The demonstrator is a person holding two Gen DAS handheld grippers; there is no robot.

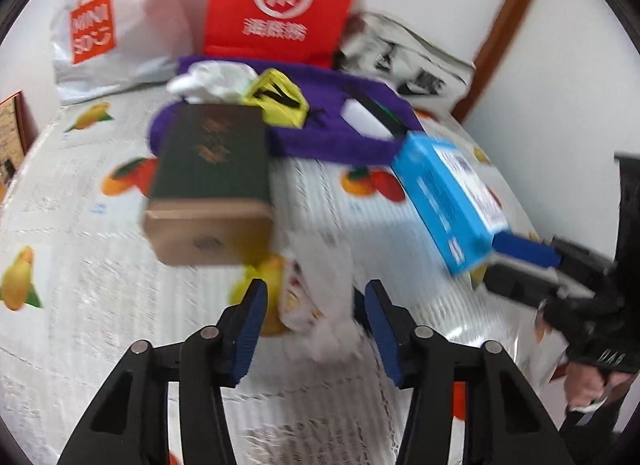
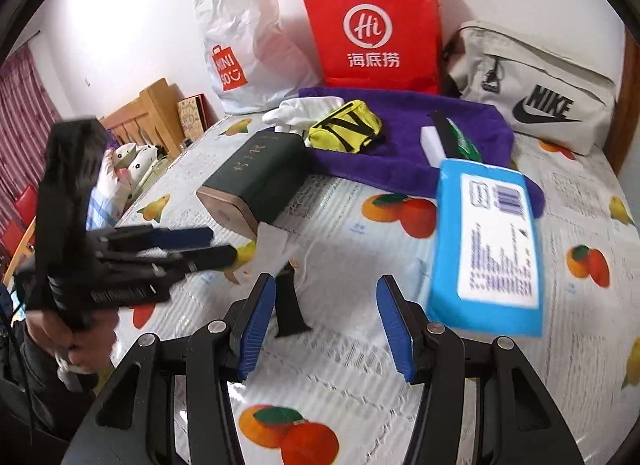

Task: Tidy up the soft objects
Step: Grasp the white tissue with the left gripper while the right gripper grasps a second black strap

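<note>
A white tissue (image 1: pixel 320 297) lies crumpled on the fruit-print tablecloth (image 1: pixel 120 305), just ahead of my open left gripper (image 1: pixel 316 305); it also shows in the right wrist view (image 2: pixel 276 241). A purple towel (image 2: pixel 400 137) lies further back with a yellow pouch (image 2: pixel 344 127), white gloves (image 2: pixel 296 111) and a white sponge (image 2: pixel 434 145) on it. A blue wipes pack (image 2: pixel 488 249) lies to the right. My right gripper (image 2: pixel 324 321) is open and empty above the cloth, beside the pack. In the left wrist view the right gripper (image 1: pixel 520 261) reaches toward the pack's (image 1: pixel 448 193) near end.
A dark green box (image 2: pixel 256 181) lies left of the towel. A white Miniso bag (image 2: pixel 240 49), a red paper bag (image 2: pixel 372 29) and a grey Nike bag (image 2: pixel 536 89) stand along the wall. A wooden bed frame (image 2: pixel 140 113) is at far left.
</note>
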